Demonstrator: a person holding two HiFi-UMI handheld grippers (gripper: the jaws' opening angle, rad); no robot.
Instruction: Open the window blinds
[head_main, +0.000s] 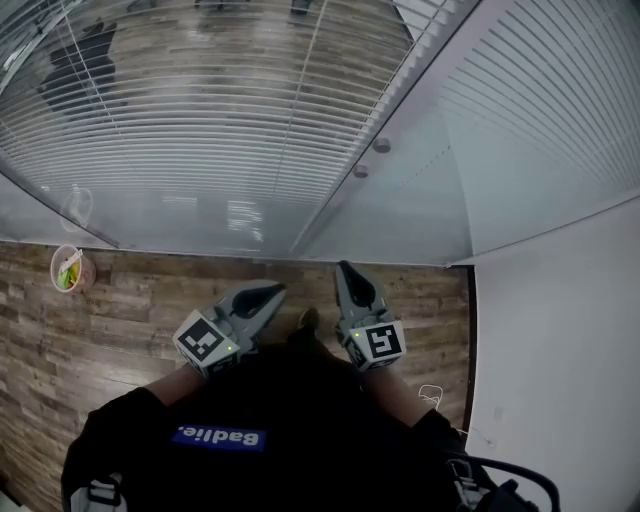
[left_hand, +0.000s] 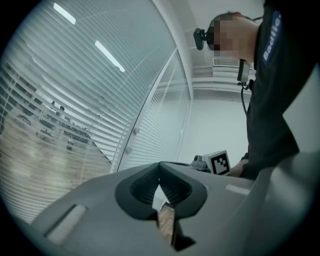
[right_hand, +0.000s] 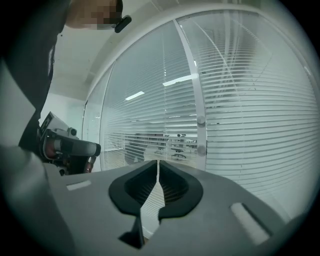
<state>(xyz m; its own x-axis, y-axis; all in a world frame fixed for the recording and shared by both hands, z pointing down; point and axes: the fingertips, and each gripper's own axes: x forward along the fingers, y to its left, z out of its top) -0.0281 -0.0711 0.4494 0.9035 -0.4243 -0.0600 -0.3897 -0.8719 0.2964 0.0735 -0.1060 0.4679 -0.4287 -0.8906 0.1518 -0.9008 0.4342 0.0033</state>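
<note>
White slatted blinds (head_main: 200, 120) hang behind a glass wall in front of me, with a second panel of blinds (head_main: 540, 110) on the angled pane to the right. The slats on the left panel let the office behind show through. My left gripper (head_main: 270, 292) and right gripper (head_main: 345, 268) are held low over the wooden floor, short of the glass, touching nothing. The left gripper (left_hand: 159, 165) has its jaw tips together with nothing between them. The right gripper (right_hand: 158, 162) also stands shut and empty, pointing at the blinds (right_hand: 250, 100).
A metal post with two round knobs (head_main: 371, 158) joins the two glass panes. A cup (head_main: 72, 268) stands on the wooden floor (head_main: 120, 330) at the left by the glass. A white wall (head_main: 560, 350) closes the right side.
</note>
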